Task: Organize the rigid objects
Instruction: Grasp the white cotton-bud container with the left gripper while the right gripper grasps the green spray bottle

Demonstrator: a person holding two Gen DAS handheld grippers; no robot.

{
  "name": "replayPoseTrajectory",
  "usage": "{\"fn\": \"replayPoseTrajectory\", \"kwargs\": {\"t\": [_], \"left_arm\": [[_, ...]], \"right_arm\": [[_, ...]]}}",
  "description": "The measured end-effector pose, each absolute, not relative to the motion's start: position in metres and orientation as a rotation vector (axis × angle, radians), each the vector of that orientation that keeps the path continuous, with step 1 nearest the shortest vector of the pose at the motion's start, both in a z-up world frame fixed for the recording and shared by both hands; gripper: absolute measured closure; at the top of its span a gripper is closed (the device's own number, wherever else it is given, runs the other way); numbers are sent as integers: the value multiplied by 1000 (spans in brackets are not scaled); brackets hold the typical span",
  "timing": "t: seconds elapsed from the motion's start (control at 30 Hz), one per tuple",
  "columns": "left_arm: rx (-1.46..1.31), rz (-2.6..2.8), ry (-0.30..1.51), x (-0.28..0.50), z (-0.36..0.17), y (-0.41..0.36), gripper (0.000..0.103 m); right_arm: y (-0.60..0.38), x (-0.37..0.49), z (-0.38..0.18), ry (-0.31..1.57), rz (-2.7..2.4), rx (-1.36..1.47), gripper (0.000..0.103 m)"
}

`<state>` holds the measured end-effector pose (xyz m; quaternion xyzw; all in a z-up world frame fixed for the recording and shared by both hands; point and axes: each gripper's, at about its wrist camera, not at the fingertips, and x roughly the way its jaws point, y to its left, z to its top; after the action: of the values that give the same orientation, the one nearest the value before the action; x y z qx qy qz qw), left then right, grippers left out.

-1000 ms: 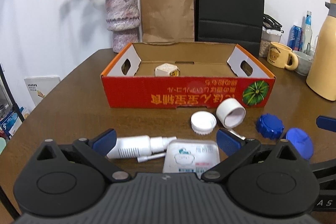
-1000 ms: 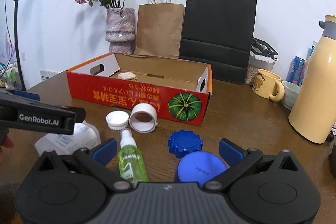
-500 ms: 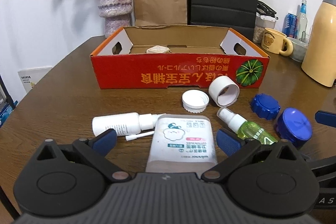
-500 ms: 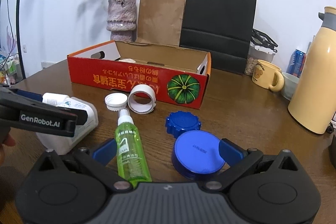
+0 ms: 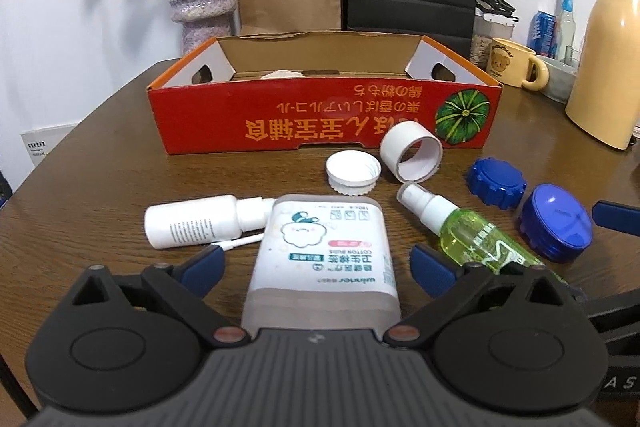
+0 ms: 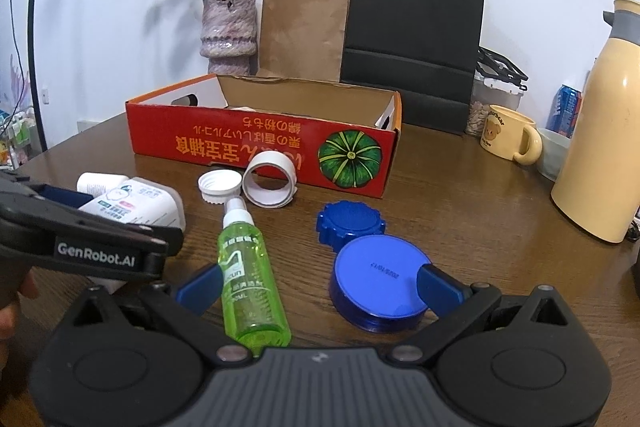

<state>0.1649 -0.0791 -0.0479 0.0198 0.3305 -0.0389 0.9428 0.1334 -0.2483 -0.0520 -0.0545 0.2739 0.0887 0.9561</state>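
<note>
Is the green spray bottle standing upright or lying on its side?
Lying on its side. The green transparent plastic spray bottle rests lengthwise on the brown wooden table, white nozzle toward the box.

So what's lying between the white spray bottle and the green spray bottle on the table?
The cotton swab box lies between the white spray bottle and the green spray bottle, clearest in the left wrist view.

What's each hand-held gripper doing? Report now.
Left hand-held gripper: closing around the cotton swab box, not yet gripping.
Right hand-held gripper: open, holding nothing.
</note>
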Motion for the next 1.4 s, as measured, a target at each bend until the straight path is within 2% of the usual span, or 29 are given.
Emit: {"fn": "replayPoseTrajectory", "kwargs": {"t": [0.07, 0.13, 0.2, 0.8, 1.0, 1.1, 1.4], "left_arm": [[42, -84, 669, 164, -49, -80, 12], [37, -99, 672, 164, -50, -80, 29], [41, -108, 676, 164, -51, -81, 36], [11, -98, 617, 156, -43, -63, 36], [5, -67, 596, 157, -40, -47, 36], [-2, -57, 589, 157, -39, -39, 36], [-16, -55, 572, 154, -37, -26, 36]], "right_arm": [[-248, 132, -52, 549, 177, -114, 0], [-248, 131, -52, 540, 180, -111, 0], [-248, 131, -51, 535, 182, -110, 0], [-237, 125, -50, 508, 218, -140, 2], [-229, 126, -49, 503, 239, -145, 16], [-224, 128, -50, 517, 257, -150, 19], [-212, 144, -57, 609, 280, -134, 44]]}}
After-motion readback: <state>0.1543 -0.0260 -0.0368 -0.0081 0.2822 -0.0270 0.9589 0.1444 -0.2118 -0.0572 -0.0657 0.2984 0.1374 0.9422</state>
